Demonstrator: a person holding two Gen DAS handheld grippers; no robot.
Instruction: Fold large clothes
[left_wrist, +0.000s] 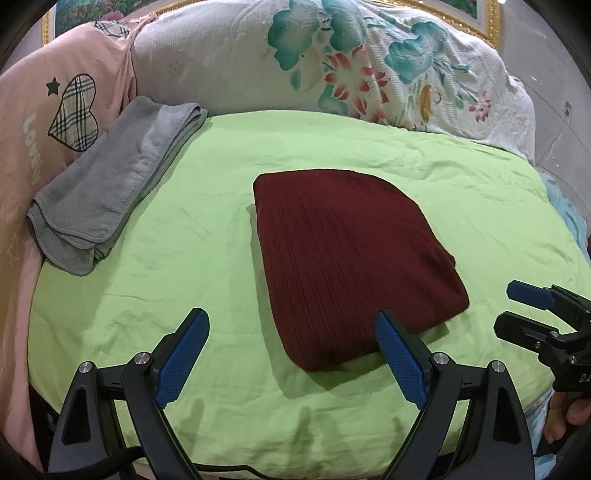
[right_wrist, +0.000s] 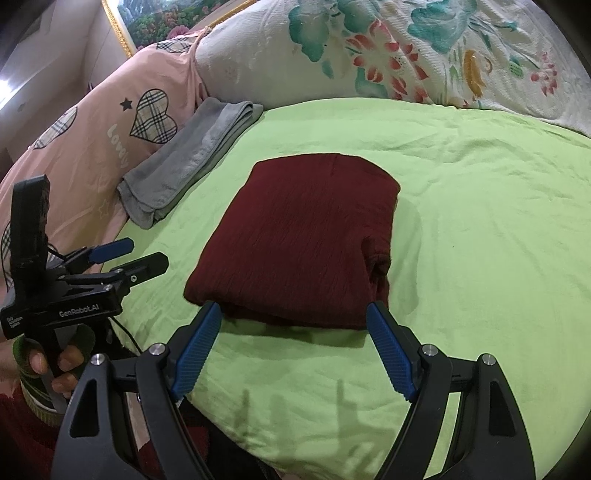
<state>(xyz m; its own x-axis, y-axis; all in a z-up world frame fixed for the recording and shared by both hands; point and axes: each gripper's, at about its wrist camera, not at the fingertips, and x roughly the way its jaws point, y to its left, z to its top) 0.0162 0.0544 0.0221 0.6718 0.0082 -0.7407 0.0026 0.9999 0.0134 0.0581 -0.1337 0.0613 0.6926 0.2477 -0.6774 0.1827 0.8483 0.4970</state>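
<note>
A dark red ribbed garment (left_wrist: 351, 258) lies folded into a compact rectangle in the middle of the green bed sheet (left_wrist: 184, 280); it also shows in the right wrist view (right_wrist: 303, 240). My left gripper (left_wrist: 291, 323) is open and empty, just in front of the garment's near edge. My right gripper (right_wrist: 293, 314) is open and empty, its fingertips at the garment's near edge. The right gripper shows at the right of the left wrist view (left_wrist: 517, 306). The left gripper shows at the left of the right wrist view (right_wrist: 144, 254).
A folded grey towel (left_wrist: 110, 188) lies at the sheet's left edge, also in the right wrist view (right_wrist: 192, 151). A pink quilt with plaid hearts (left_wrist: 55, 110) lies left of it. A white floral blanket (left_wrist: 332, 62) is heaped along the back.
</note>
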